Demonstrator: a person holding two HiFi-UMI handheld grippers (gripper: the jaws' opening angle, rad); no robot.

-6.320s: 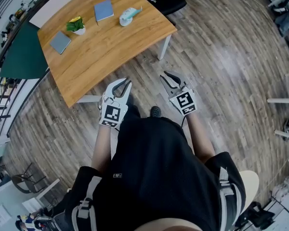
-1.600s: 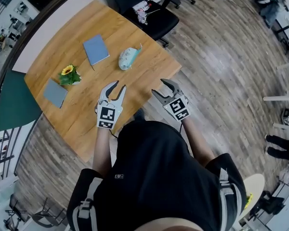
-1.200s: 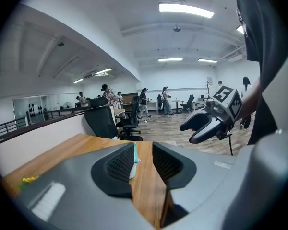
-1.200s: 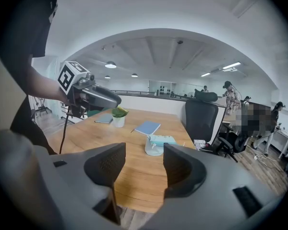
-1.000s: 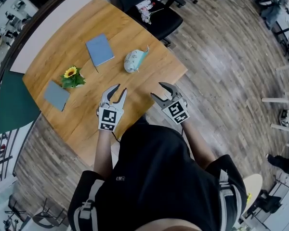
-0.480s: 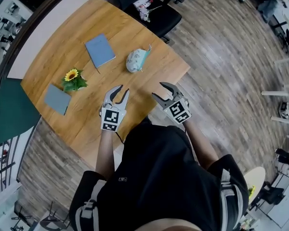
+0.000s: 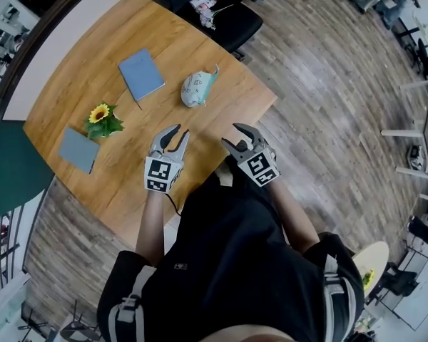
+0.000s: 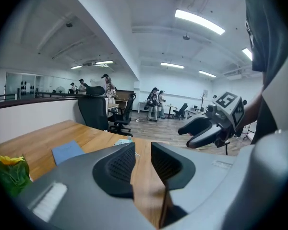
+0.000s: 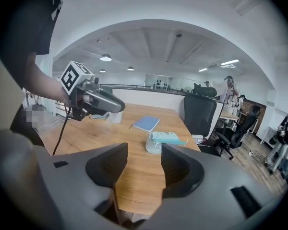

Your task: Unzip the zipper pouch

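Observation:
A pale teal and white zipper pouch [image 7: 197, 89] lies on the wooden table [image 7: 71, 55], toward its right side. In the right gripper view the pouch [image 9: 162, 141] sits straight ahead, beyond the jaws. My left gripper [image 7: 177, 132] hovers over the table near its front edge, well short of the pouch. My right gripper [image 7: 232, 135] hangs beside it at the table's edge. Both are open, their jaws have just been closing a little, and nothing is between them. The left gripper view shows only a sliver of the pouch [image 8: 122, 141] past its jaw.
A blue notebook [image 7: 142, 73] lies left of the pouch, a potted sunflower [image 7: 102, 119] and a grey-blue notebook [image 7: 78, 149] farther left. A black office chair [image 7: 225, 13] stands behind the table. Several people stand far off in the room.
Both grippers have come from over the floor to the table's front edge, and in the last second they barely shift. Their jaws look slightly narrower.

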